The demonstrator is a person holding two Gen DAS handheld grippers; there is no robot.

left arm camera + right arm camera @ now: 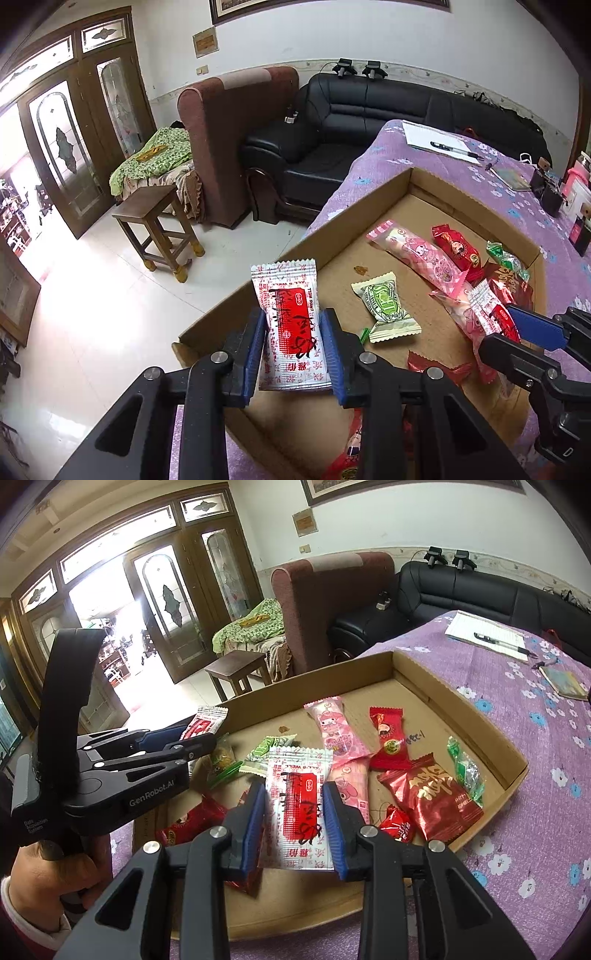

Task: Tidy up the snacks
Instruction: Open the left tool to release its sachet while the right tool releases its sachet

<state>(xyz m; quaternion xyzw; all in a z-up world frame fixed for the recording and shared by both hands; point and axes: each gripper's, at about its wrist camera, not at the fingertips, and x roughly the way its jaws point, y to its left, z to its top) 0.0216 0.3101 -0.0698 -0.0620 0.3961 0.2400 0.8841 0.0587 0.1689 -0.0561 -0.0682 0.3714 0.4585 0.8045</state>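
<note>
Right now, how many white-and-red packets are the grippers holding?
2. One white-and-red packet is in the left gripper; another is in the right gripper. Others may be hidden.

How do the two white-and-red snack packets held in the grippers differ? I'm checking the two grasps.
The left gripper holds its white-and-red packet above the cardboard box's near-left rim; the right gripper holds its white-and-red packet over the snack pile inside the box. The left packet hides rim and floor, the right packet other wrappers. Both look like the same design, pinched across the width.
</note>
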